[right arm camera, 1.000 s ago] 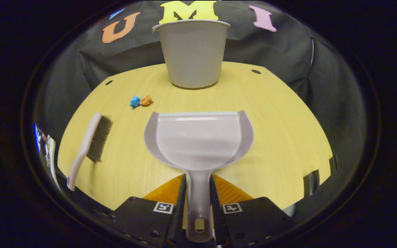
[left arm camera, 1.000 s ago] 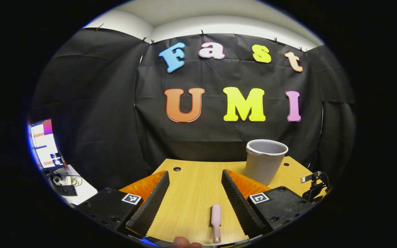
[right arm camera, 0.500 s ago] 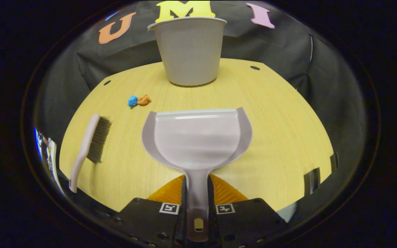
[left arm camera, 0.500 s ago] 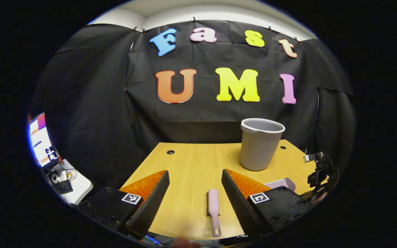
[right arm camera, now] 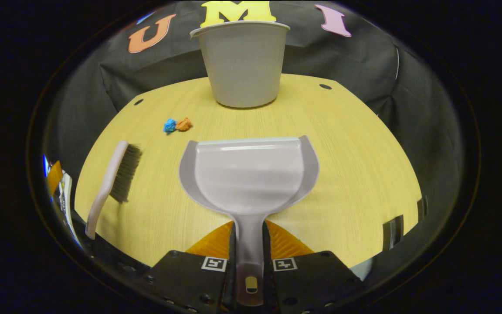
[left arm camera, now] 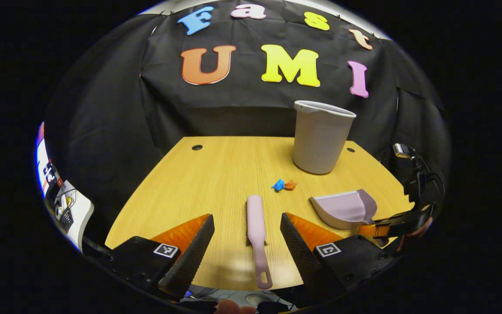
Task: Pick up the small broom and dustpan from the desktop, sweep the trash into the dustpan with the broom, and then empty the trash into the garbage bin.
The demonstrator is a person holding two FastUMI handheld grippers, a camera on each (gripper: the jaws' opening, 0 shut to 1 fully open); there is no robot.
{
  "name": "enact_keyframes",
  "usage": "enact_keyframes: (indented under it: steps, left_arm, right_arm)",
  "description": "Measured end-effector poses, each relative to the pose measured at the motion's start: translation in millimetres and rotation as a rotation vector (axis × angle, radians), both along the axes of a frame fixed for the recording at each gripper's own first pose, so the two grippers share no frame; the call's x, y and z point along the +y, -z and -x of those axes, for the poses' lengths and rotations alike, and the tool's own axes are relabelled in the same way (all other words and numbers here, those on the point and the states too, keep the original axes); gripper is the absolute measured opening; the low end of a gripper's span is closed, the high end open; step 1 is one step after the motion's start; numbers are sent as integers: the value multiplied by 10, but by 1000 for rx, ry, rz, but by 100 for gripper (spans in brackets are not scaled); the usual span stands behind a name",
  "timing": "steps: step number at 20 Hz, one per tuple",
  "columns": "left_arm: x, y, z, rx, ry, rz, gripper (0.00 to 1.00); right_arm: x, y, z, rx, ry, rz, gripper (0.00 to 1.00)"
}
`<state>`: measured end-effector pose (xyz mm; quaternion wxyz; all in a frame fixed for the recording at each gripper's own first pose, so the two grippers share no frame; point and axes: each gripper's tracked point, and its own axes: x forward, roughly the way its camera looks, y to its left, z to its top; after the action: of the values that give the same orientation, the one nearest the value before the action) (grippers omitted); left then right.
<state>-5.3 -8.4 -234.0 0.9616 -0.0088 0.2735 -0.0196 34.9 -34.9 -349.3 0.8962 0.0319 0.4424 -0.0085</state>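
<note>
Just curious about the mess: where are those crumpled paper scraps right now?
The blue and orange paper scraps lie on the wooden desktop, between the grey plastic bin and the pink broom.

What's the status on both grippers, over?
Right gripper shut on dustpan handle. Left gripper open around broom, not gripping. Trash unswept; nothing in the way.

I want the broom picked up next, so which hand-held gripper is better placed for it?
Left. The left hand-held gripper is open with the broom lying between its fingers, untouched. The right hand-held gripper is shut on the dustpan handle.
</note>
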Motion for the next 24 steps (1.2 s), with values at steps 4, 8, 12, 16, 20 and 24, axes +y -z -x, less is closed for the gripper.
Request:
enact_keyframes:
  steps: [4,8,12,16,20,24]
  left_arm:
    - [-58,353,25,83,11,3,99]
    - [-83,699,51,181,19,-4,99]
    - [-104,901,39,254,13,10,99]
    - [-79,1041,69,317,8,19,99]
    - [-169,1109,15,369,16,40,88]
    - [-109,1147,-15,381,1,24,79]
  right_arm:
    - [-21,12,10,-2,-10,0,23]
    - [-35,10,12,2,-23,-3,23]
    - [-47,11,2,4,-31,-5,23]
    - [-52,26,16,13,-32,-5,23]
    - [-54,51,35,24,-33,-11,23]
    - [-60,69,51,34,-34,-10,23]
